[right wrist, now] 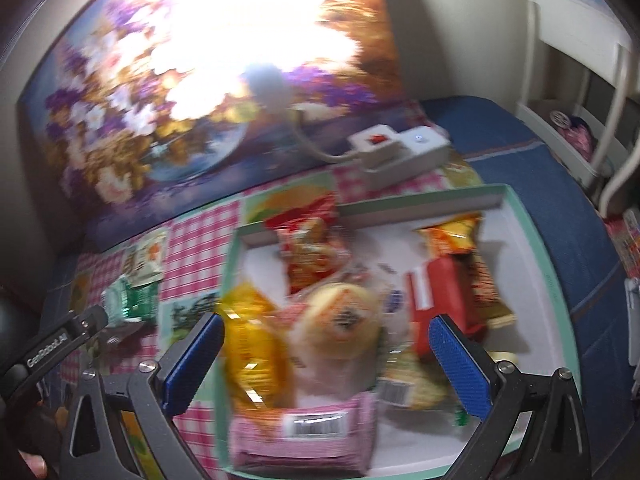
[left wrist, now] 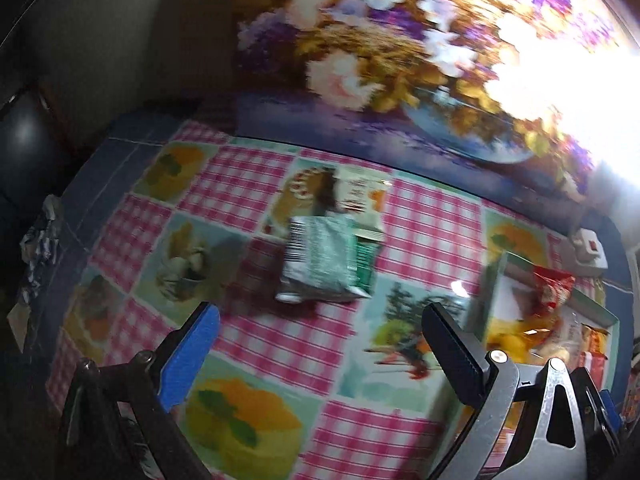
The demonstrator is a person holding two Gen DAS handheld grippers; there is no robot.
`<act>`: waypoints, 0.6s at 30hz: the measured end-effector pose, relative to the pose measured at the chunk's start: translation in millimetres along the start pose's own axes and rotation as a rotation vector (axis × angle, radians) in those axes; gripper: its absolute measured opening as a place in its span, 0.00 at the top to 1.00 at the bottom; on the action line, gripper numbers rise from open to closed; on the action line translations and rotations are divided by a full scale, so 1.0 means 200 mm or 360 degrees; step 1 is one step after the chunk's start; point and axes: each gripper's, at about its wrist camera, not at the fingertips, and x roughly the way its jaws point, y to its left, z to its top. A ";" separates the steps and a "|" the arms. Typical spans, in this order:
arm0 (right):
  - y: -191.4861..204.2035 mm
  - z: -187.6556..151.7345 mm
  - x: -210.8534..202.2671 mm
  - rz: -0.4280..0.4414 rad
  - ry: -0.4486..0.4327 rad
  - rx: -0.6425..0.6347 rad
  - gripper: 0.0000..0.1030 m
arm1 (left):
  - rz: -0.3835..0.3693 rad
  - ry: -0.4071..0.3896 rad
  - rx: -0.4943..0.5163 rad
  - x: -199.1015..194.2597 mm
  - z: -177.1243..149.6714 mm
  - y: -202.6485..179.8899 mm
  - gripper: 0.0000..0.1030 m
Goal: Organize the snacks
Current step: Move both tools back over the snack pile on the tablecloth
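two open tools [left wrist: 320, 344] [right wrist: 326, 356], seemingly empty, over snacks [right wrist: 340, 320]

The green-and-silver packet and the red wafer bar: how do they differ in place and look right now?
The green-and-silver packet lies loose on the checked tablecloth, outside the box; the red wafer bar lies inside it, among other snacks. The packet is a crinkled, puffy foil pouch; the bar is a flat, slim wrapper. The packet lies ahead of the open left claw; the bar lies close to one finger of the open right claw. Both are sealed and ungripped.
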 end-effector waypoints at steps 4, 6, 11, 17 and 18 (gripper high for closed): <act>0.13 -0.01 0.01 0.0064 0.0008 -0.0075 0.00 | 0.0000 0.0010 -0.0078 0.01 0.02 0.13 0.02; 0.16 -0.03 0.02 0.0103 0.0027 -0.0096 0.00 | 0.0014 0.0011 -0.0105 0.01 0.02 0.18 0.02; 0.20 -0.04 0.05 0.0098 0.0060 -0.0130 0.00 | 0.0020 0.0026 -0.0157 0.03 0.03 0.27 0.02; 0.23 -0.05 0.07 0.0108 0.0070 -0.0150 0.00 | 0.0027 0.0034 -0.0168 0.06 0.05 0.33 0.02; 0.23 -0.05 0.08 0.0108 0.0075 -0.0150 0.00 | 0.0019 0.0037 -0.0171 0.06 0.05 0.33 0.02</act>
